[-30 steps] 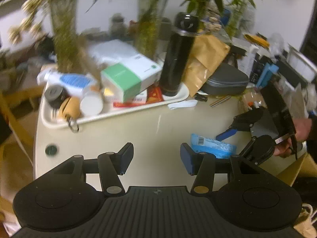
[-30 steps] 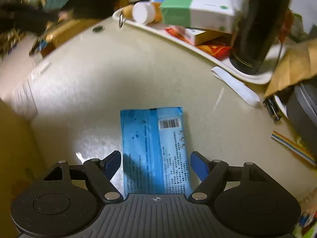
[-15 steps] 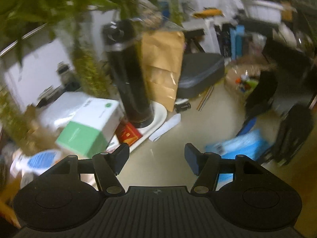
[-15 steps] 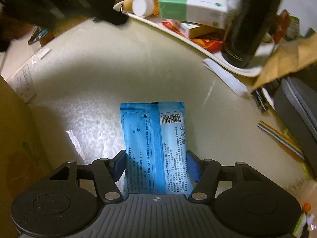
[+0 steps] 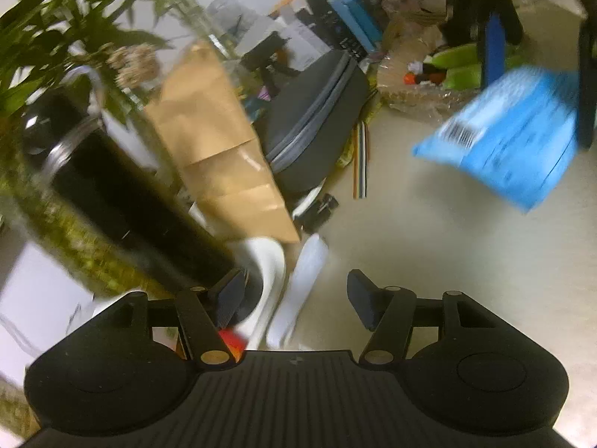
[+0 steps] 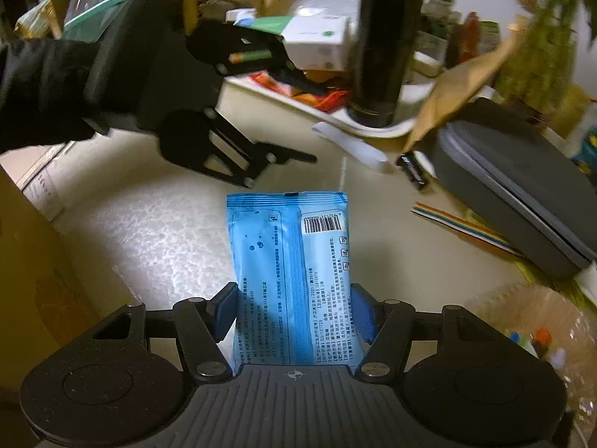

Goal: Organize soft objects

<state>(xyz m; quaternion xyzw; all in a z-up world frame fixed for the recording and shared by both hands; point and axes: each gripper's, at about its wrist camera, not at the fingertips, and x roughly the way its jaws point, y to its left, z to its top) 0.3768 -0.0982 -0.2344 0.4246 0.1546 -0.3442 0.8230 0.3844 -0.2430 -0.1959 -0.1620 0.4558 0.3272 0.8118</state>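
Right wrist view: right tool (image 6: 294, 311) clamping blue soft pack (image 6: 291, 268), lifting it off bench (image 6: 149, 231). Left tool (image 5: 294, 300) hovering spread, empty. Advice: keeping squeeze gentle, pack level.

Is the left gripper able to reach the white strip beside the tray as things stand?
Probably yes. The left gripper is open and empty, and the white strip lies just ahead between its fingers, close beside the tray.

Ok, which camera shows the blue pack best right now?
Right wrist: the blue pack is sharp and centred, the right gripper shut on its sides, barcode readable. In the left wrist view it is only a blurred patch near the right edge, lifted off the table.
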